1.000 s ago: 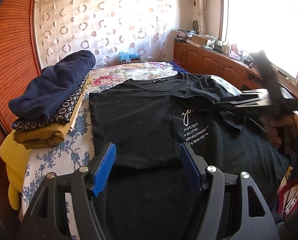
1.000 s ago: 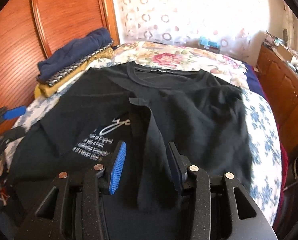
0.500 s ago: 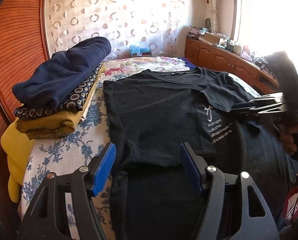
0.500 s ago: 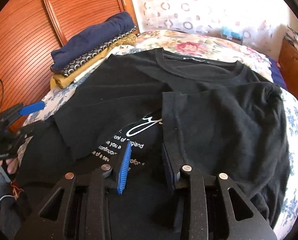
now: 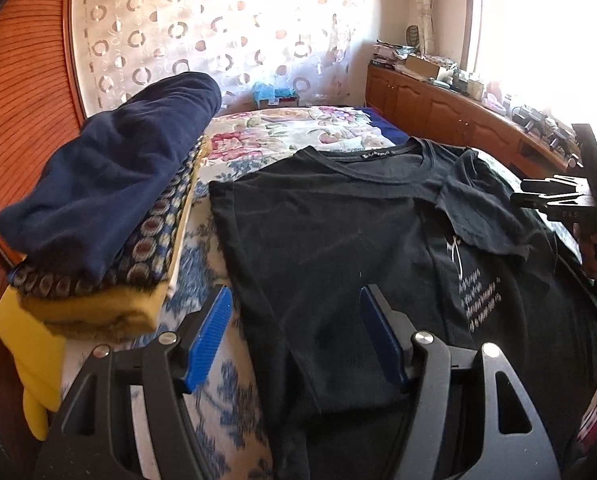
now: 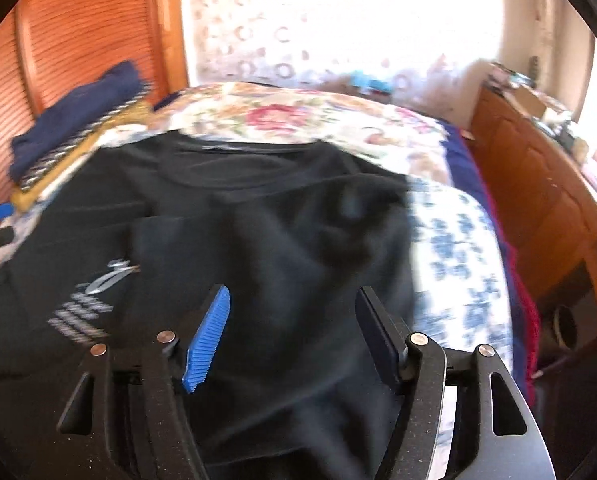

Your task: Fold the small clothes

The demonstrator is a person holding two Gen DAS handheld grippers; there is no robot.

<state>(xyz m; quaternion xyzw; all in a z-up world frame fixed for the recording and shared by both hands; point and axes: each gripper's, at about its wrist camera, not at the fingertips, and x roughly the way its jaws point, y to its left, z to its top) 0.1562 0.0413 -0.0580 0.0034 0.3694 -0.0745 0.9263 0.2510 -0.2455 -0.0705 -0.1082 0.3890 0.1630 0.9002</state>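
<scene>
- bed with blue-and-white floral cover [image 5: 202, 264]: carries everything listed below.
- black cotton t-shirt with white printed lettering [image 5: 330, 240]: lies flat on the bed, collar at the far end, hem toward both grippers, so its long axis runs straight away from them; both side panels are folded inward.
- stack of folded clothes, navy over patterned over mustard yellow [image 5: 110, 208]: sits just beside the shirt's left edge.
- left black hand-held gripper with blue ribbed pads [image 5: 294, 336]: released, jaws wide apart, empty, over the left folded edge near the hem.
- right black hand-held gripper with blue ribbed pad [image 6: 292, 332]: released, empty, over the right panel; judged about equally near the hem.
</scene>
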